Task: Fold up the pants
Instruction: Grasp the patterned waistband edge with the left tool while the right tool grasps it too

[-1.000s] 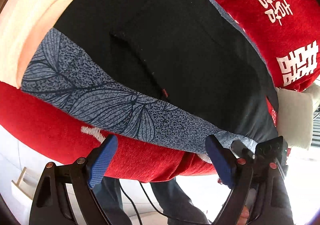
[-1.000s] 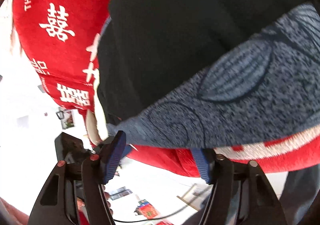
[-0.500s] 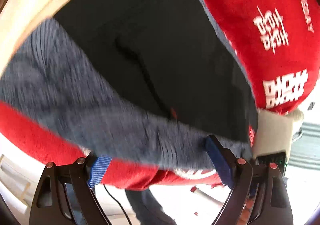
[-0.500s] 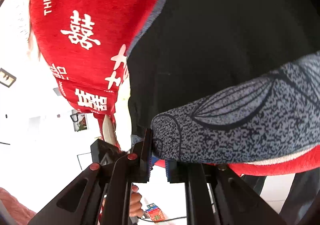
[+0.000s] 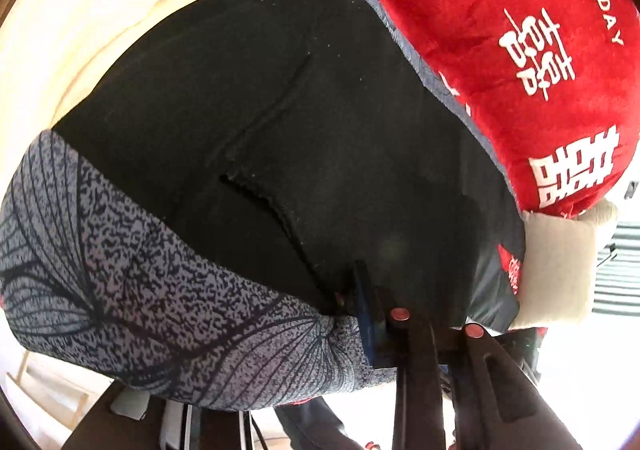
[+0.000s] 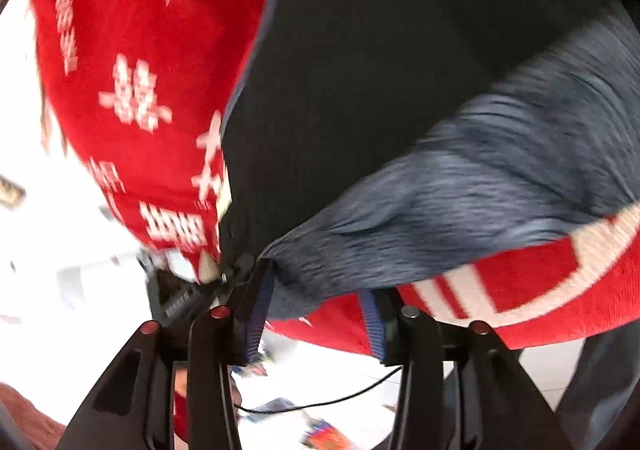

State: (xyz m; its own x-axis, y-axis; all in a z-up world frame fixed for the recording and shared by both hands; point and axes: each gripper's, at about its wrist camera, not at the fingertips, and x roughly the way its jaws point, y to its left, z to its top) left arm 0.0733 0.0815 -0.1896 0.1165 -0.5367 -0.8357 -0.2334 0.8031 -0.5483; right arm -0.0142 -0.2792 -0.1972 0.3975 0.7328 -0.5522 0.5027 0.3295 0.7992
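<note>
Left tongs [image 5: 320, 314] have just been closing and sit nearly shut on the pants [image 5: 280, 130]. One blue pad [image 5: 366, 310] is pressed against the cloth where the black panel meets the grey leaf-print band [image 5: 140, 270]; the other pad is hidden under that band, which drapes over it. Right tongs [image 6: 316, 290] have just been opening and stand about half open, with the bunched end of the same grey band [image 6: 460, 202] lying between the pads. The near-left pad [image 6: 260, 310] touches the cloth and the other pad [image 6: 374, 326] sits under its edge, with no squeeze visible. The right wrist view is motion-blurred, so fine contact is hard to read. The pants lie spread on a red cloth [image 5: 520, 10] with white characters, black fabric up, the grey band running along the edge nearest both tongs. The red cloth shows past the pants on the far side and again under the band [image 6: 540, 290] in the right wrist view. Cream bedding [image 5: 80, 30] shows past the pants at upper left in the left wrist view, and a cream cushion [image 5: 560, 270] sits just beside the pants' right corner. A dark cable [image 6: 340, 402] runs over the pale floor [image 6: 540, 366] below the right tongs.
</note>
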